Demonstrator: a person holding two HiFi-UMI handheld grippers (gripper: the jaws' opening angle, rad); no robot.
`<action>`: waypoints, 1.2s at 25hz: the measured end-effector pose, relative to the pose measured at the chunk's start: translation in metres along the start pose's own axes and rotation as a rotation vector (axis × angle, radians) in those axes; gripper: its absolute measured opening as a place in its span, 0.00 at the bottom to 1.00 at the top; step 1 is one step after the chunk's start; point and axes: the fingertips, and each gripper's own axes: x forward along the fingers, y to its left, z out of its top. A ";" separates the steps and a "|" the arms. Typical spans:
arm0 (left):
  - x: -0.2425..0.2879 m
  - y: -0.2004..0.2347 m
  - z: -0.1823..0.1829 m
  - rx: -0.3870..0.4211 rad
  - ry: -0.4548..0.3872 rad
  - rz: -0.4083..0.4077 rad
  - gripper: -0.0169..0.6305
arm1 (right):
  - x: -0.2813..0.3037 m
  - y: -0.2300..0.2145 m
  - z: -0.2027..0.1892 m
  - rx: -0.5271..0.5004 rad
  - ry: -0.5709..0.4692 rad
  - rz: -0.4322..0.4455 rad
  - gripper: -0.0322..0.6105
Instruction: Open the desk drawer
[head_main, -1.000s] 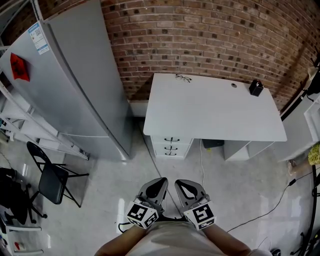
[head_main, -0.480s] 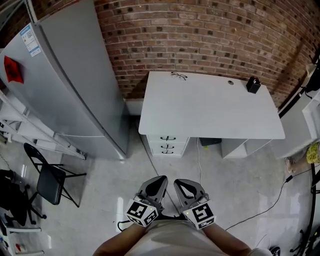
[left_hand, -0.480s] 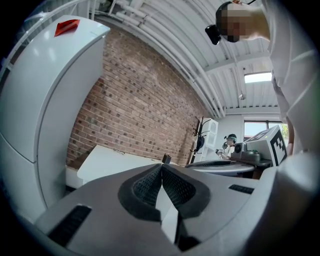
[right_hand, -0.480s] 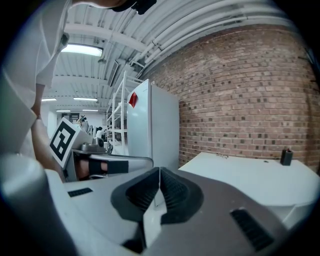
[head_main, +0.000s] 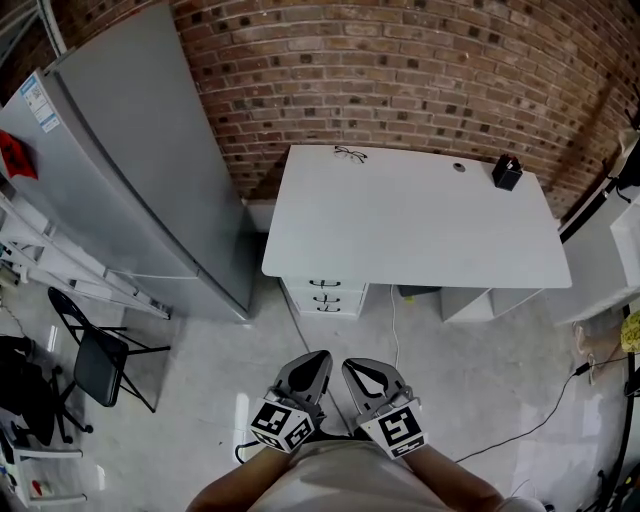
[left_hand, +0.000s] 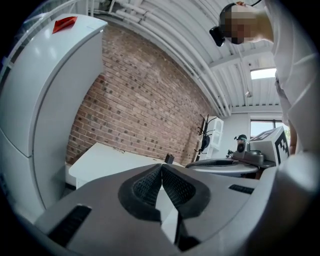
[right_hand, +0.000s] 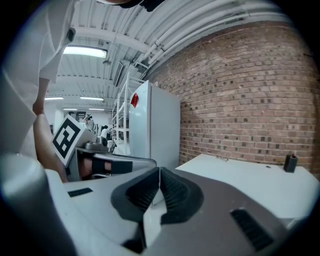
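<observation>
**Desk drawer (head_main: 345, 285) lies well ahead of two closed, empty tongs**

Far to the left of the left tongs (head_main: 320, 356), a black folding chair (head_main: 100, 362) stands on the floor. Beyond it a tall grey fridge (head_main: 130, 170) stands by the brick wall (head_main: 420, 70). The white desk (head_main: 430, 220) begins just right of the fridge and runs off to the right, past both tongs. Under its left end sits a stack of three drawers (head_main: 326, 298), and the top one is the drawer in question. Its front faces the person, and its small dark handle (head_main: 323, 284) lies crosswise to the line the tongs point along. By that, the drawer should slide out towards the person.

In the left gripper view, the ribbed pads of the left tongs (left_hand: 161, 170) meet tip to tip with nothing between them. The right tongs (head_main: 350, 364) are held just beside them. The right gripper view shows them (right_hand: 159, 172) closed in the same way and empty.

The stack lies almost dead ahead of the left tongs and a little to the left of the right tongs, so the left hand looks slightly nearer. Both are well apart from it, with bare floor between. The next move probably calls for closing that gap, getting down to handle height and opening one pair across the handle.

Further right, a white cable (head_main: 397, 330) trails over the floor ahead of the right tongs. A pair of glasses (head_main: 350, 153) lies at the desk's far edge, and a small black box (head_main: 508, 173) sits near its far right corner.
</observation>
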 end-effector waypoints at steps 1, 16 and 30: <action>0.007 -0.004 -0.001 -0.002 -0.001 0.006 0.04 | -0.003 -0.007 -0.002 0.003 0.000 0.007 0.08; 0.041 -0.046 -0.010 0.036 0.009 0.172 0.04 | -0.033 -0.045 -0.029 0.050 0.002 0.217 0.08; 0.008 0.038 0.005 -0.003 -0.011 0.164 0.04 | 0.046 0.010 -0.016 0.039 0.046 0.237 0.08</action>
